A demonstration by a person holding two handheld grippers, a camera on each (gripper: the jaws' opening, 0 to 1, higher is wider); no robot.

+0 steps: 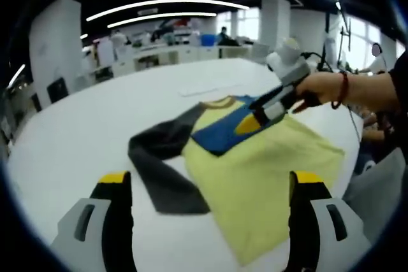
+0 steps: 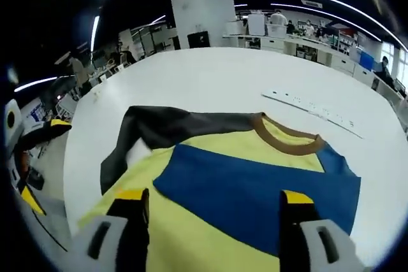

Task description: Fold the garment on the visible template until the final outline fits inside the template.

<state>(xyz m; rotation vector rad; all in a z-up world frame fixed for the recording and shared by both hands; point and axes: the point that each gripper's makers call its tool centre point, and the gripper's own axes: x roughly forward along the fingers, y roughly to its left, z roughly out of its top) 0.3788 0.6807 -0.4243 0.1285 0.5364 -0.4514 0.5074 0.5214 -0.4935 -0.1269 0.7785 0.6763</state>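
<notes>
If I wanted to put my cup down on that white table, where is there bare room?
The table is bare beyond the brown collar, up to the white strip, and wide open past the dark sleeve. It is crowded over the yellow shirt, where the right gripper hovers above the blue panel.

I'm looking into a large open-plan office or lab. Long ceiling light strips [image 1: 159, 3] run over rows of desks [image 2: 299, 44], with a white pillar [image 2: 201, 4] beyond my worktop's [image 2: 210, 81] far edge.

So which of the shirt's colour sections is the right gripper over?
The blue chest panel: the right gripper hovers open above it, not the yellow body or dark grey sleeve.
</notes>
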